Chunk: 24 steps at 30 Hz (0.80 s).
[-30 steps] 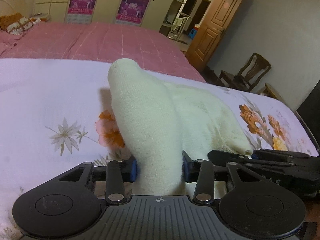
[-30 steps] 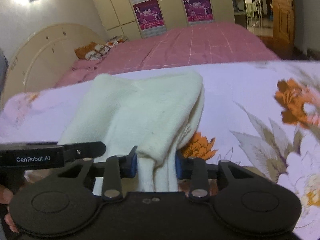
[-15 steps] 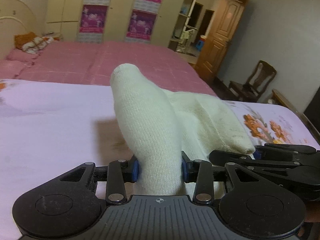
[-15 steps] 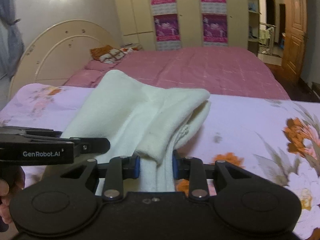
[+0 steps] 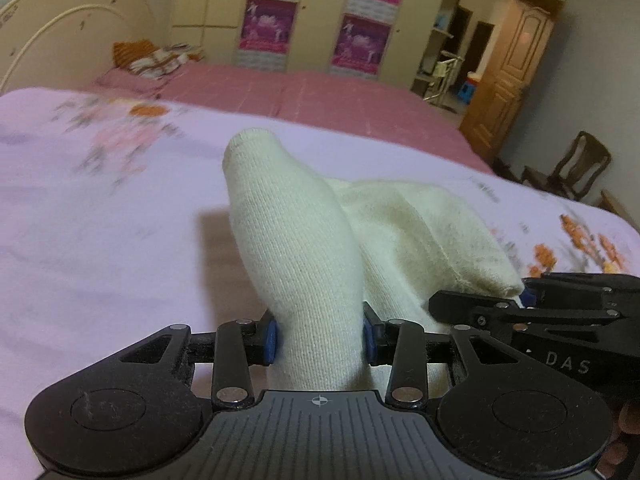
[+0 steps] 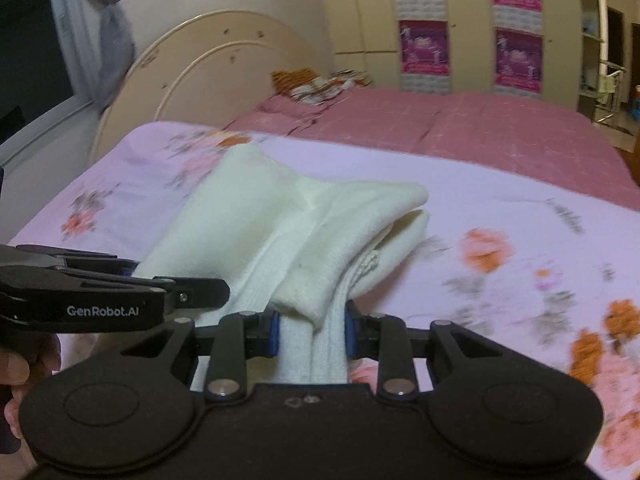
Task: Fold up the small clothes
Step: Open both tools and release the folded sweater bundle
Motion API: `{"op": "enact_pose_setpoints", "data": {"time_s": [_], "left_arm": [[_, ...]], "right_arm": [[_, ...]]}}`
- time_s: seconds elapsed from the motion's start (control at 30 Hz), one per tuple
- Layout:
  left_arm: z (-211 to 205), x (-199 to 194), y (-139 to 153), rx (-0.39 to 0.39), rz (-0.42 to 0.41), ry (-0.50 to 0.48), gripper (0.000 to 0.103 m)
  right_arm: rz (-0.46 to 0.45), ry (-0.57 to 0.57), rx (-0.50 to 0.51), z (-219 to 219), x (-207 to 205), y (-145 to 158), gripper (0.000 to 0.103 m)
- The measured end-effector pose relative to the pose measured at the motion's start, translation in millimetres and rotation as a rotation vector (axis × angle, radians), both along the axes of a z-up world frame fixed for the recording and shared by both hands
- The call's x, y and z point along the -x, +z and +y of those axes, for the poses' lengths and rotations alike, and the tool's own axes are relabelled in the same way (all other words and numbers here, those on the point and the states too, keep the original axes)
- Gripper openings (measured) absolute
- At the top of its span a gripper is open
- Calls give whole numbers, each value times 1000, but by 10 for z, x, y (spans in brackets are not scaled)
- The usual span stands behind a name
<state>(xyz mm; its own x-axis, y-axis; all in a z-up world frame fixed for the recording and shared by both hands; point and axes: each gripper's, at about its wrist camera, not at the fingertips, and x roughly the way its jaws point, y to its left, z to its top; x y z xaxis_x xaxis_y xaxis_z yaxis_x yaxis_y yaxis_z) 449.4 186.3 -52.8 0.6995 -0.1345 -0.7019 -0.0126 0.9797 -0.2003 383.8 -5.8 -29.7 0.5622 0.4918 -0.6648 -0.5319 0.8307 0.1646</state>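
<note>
While the cream knit garment (image 5: pixel 304 264) hangs bunched above the floral sheet (image 5: pixel 100 220), two tools are in on it, one per hand. The left tool (image 5: pixel 318 338) is clamped on a rounded, tube-like end of the knit, blue pads (image 5: pixel 271 338) pressing in from both sides. The right tool (image 6: pixel 310 330) is clenched on a second gathered part, where a folded flap droops over ribbed fabric between its pads (image 6: pixel 273 330). One garment, then, gripped at two points, held up off the sheet and casting a shadow to its left.

Both tools point forward and roughly level, side by side and near each other: the right tool juts in at the right edge of the left view, the left tool at the left edge of the right view. Bits of the person's fingers (image 6: pixel 24 364) show at that edge.

What kind of garment it is cannot be told; its lower part is hidden behind the tool bodies. The sheet's flowers are smeared by blur. Far off lie a pink bed (image 6: pixel 460 124), one curved headboard (image 6: pixel 208 64), four purple posters (image 6: pixel 424 46) and one wooden chair (image 5: pixel 580 168).
</note>
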Motion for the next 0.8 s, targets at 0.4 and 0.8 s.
{"op": "enact_pose_setpoints", "data": {"time_s": [0.4,0.8], "left_arm": [[197,245,-306,-9,-10,59,81],[196,282,89,-13,-202,60,44]], "right_arm": [[107,-74,-44,30,78,-352,35],[-79,-99,-108,-125,96,7,20]]}}
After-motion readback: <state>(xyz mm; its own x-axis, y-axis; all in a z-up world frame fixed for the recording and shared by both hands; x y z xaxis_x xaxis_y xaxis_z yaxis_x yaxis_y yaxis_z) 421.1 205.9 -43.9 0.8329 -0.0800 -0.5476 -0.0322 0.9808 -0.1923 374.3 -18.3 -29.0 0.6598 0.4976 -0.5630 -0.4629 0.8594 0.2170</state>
